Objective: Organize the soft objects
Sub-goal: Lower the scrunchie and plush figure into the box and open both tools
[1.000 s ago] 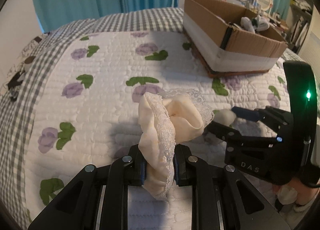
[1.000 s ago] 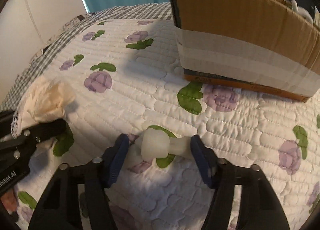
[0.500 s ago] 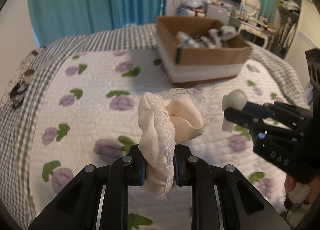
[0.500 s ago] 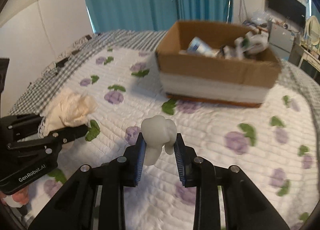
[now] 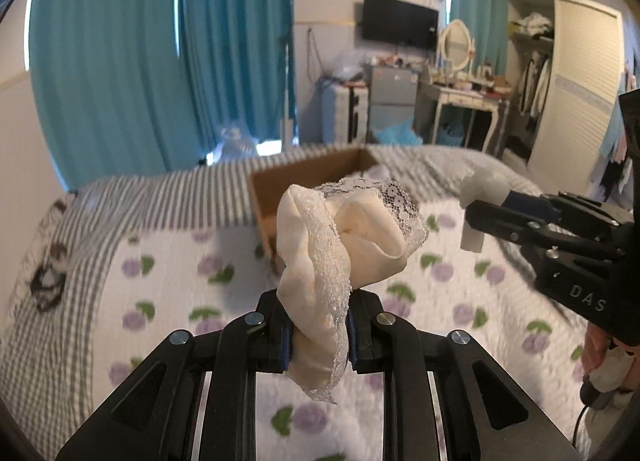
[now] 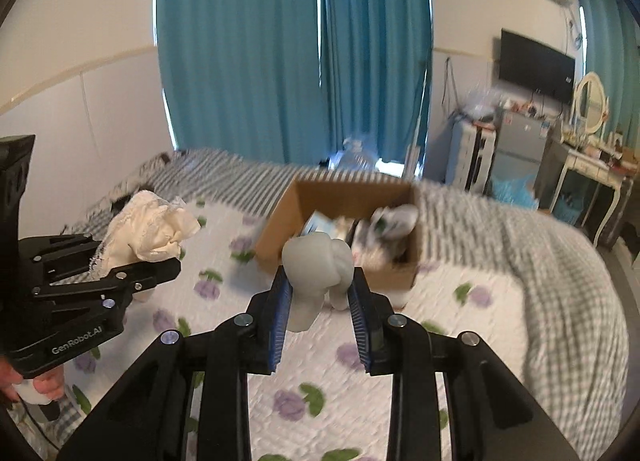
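My left gripper (image 5: 318, 335) is shut on a cream lace-trimmed cloth (image 5: 344, 249) and holds it high above the bed; it also shows in the right wrist view (image 6: 152, 227). My right gripper (image 6: 320, 301) is shut on a white soft tooth-shaped toy (image 6: 316, 265), also lifted; the toy shows in the left wrist view (image 5: 482, 197). A cardboard box (image 6: 280, 225) with several soft items inside sits on the bed beyond both grippers, partly hidden by the cloth in the left wrist view (image 5: 280, 185).
The bed has a white quilt with purple flowers (image 6: 472, 325) and a grey checked blanket (image 6: 560, 253). Teal curtains (image 6: 280, 41), a small fridge (image 6: 516, 149) and a dressing table (image 5: 468, 97) stand behind the bed.
Both grippers have risen well above the bed with their objects and tilted up, so the room now shows. The right gripper closed on the toy and lifted it off the quilt.
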{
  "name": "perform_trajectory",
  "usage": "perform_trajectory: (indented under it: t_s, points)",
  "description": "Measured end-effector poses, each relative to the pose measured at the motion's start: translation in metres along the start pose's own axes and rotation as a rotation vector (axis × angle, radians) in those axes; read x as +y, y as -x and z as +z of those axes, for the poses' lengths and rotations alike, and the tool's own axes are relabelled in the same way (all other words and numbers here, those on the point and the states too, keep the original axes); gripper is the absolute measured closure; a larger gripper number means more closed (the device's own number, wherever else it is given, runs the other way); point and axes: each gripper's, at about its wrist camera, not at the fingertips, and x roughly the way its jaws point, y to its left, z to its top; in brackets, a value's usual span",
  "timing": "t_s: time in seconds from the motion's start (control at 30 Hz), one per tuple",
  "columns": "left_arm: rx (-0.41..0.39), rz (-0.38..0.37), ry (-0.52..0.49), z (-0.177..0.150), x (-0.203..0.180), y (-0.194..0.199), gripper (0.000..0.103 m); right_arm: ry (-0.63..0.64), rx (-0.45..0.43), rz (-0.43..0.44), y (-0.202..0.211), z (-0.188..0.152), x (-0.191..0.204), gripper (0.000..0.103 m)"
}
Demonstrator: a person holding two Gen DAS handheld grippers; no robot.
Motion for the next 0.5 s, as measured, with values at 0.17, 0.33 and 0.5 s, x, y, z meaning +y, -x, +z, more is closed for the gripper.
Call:
perform_trajectory:
  t_s: [0.17, 0.33, 0.5]
  points:
    - [-0.025, -0.006, -0.027, 0.034, -0.007, -0.024, 0.084, 0.007, -0.049, -0.018, 0.000, 0.036, -0.024, 0.074]
    - [-0.018, 0.005, -0.039, 0.058, -0.006, -0.068, 0.084, 0.014, -0.068, -0.027, -0.029, 0.072, -0.044, 0.074]
    - [0.027, 0.019, -0.021, 0.076, 0.010, -0.127, 0.084, 0.008, -0.035, -0.023, -0.090, 0.095, -0.060, 0.074]
